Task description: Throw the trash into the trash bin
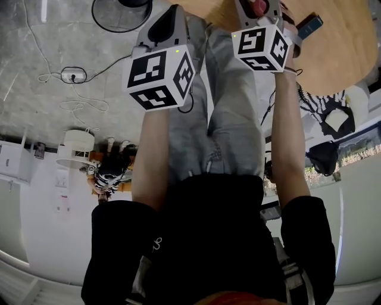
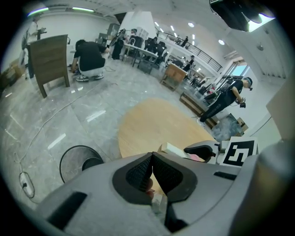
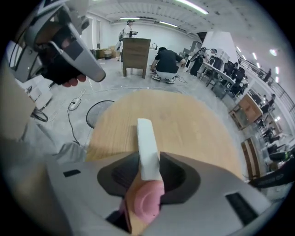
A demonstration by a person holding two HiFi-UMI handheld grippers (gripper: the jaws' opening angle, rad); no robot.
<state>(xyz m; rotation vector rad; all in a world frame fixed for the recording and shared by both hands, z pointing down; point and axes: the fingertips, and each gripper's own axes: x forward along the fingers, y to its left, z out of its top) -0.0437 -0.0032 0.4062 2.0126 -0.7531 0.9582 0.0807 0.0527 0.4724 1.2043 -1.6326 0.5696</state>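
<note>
My right gripper (image 3: 148,161) is shut on a piece of trash: a white strip (image 3: 146,147) that sticks out forward, with a pink round part (image 3: 145,200) behind the pads. It hangs over the round wooden table (image 3: 184,124). In the head view this gripper (image 1: 259,7) is at the top, under its marker cube. My left gripper (image 2: 152,156) has its pad tips touching and holds nothing that I can make out. It is left of the table, above the floor. A round black bin (image 2: 76,161) stands on the floor beside the table edge and also shows as the bin (image 3: 99,113) in the right gripper view.
A power strip (image 1: 72,75) and loose cables lie on the grey floor. A dark blue object (image 1: 309,25) lies on the table. Farther off, a person crouches (image 3: 166,62) beside a wooden cabinet (image 3: 136,57). Desks and other people stand beyond.
</note>
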